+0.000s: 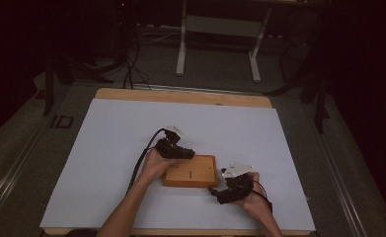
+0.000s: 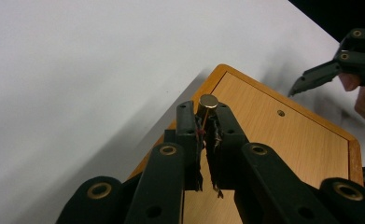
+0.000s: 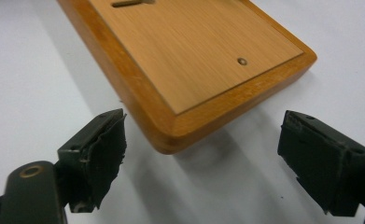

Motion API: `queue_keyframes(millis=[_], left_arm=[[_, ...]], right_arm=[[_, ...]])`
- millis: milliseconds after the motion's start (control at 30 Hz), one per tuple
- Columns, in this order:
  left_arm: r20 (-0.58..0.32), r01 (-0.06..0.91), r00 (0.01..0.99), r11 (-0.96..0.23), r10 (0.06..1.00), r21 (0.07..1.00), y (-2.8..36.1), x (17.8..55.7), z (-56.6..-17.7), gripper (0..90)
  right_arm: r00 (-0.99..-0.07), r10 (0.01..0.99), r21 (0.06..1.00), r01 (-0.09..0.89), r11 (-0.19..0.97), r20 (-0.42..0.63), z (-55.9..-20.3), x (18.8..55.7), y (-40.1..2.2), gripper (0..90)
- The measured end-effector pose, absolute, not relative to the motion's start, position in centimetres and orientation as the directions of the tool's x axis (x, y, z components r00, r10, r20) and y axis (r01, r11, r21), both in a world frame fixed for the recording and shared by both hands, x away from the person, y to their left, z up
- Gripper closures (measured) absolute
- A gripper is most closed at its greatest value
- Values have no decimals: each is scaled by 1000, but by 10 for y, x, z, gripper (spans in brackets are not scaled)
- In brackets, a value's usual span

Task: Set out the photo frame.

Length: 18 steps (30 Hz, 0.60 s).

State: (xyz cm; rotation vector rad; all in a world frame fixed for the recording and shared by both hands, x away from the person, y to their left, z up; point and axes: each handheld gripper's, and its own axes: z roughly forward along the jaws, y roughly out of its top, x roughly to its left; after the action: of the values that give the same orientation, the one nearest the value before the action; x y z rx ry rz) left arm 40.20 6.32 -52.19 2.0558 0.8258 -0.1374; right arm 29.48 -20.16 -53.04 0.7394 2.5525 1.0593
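**Left gripper clamped on peg, right gripper released at board corner**

Your left gripper (image 2: 203, 116) is clenched on a small brass-coloured peg (image 2: 208, 101), which stands upright between the jaw tips. The peg sits above the near corner of the wooden board (image 2: 283, 135), over its raised rim. In the high view, your left gripper (image 1: 176, 150) rests at the board's (image 1: 190, 171) far left corner.

Your right gripper (image 3: 201, 140) is released; no earlier state applies here. Its jaws stand wide apart, one on each side of a rounded board (image 3: 189, 60) corner, and touch nothing. A small hole (image 3: 242, 61) lies in the board top near that corner.

The board lies flat on the white sheet (image 1: 111, 148) that covers the table.
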Motion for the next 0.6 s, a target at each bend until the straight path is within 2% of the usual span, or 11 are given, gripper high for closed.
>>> queue_keyframes(millis=[467, 600], left_arm=[[-437, 639, 752, -383, 493, 667, 64, 410, -521, 843], [-436, 637, 755, -389, 490, 665, 64, 411, -521, 843]], right_arm=[[-812, 578, 708, 359, 608, -85, -537, 300, -199, 134], [-806, 580, 711, 341, 615, -115, -538, 302, -196, 175]])
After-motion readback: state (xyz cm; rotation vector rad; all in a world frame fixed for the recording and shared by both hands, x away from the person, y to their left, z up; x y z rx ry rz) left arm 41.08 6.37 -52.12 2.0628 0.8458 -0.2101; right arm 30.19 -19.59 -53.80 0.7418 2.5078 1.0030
